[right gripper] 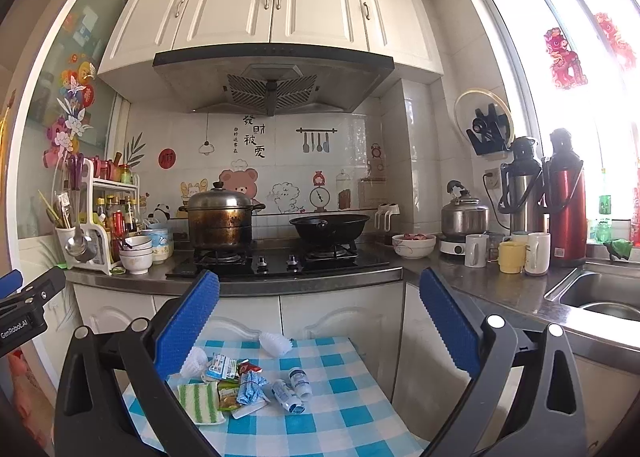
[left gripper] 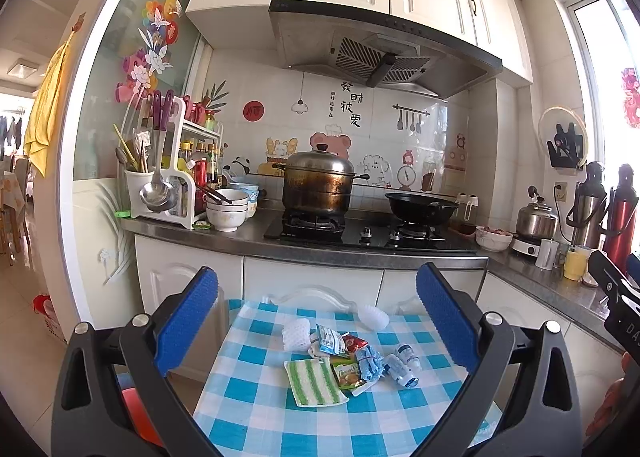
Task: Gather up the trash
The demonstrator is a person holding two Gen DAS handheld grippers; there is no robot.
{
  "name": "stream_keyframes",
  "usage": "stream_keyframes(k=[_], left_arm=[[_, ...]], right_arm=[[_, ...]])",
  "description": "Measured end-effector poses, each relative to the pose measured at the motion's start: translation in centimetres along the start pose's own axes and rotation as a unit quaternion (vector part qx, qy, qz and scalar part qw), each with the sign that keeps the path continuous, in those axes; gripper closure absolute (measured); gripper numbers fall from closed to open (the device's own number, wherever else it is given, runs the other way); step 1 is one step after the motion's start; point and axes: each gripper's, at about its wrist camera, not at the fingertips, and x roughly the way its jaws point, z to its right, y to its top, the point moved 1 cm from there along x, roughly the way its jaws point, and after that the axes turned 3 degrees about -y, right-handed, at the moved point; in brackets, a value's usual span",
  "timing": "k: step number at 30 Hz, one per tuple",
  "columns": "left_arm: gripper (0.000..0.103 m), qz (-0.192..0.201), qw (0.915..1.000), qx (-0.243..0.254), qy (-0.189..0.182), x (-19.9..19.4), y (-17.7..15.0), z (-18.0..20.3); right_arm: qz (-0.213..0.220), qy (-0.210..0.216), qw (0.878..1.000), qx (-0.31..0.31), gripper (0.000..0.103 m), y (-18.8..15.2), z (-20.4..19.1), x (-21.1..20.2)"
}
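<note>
Trash pile (left gripper: 344,361) mid-table, checkered tablecloth (left gripper: 248,421) bare around, both jaws wide.

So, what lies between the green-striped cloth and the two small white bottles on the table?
In both views: a green snack packet and a crumpled blue-white wrapper lie between cloth and bottles.

On the blue-checked table (left gripper: 256,409) the trash lay bunched together: a green-striped cloth (left gripper: 316,381) flat at the front, a green snack packet (left gripper: 347,373) touching it, a crumpled blue wrapper (left gripper: 370,363), two small white bottles (left gripper: 403,363) on their sides, a white foam net (left gripper: 296,333), and another foam net (left gripper: 373,317) apart behind.
</note>
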Motion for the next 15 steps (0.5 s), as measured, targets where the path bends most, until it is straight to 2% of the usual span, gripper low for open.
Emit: stream_keyframes(k=[9, 15], left_arm=[[0.003, -0.019, 0.9998, -0.001, 0.006, 1.7, -0.8, -0.1], [0.003, -0.039, 0.9992, -0.006, 0.008, 4.0, -2.2, -0.1]], right_arm=[[-0.012, 0.013, 1.0, -0.006, 0.005, -1.1, -0.7, 1.4], [-0.028, 0.012, 1.0, -0.007, 0.005, -2.8, -0.7, 3.7]])
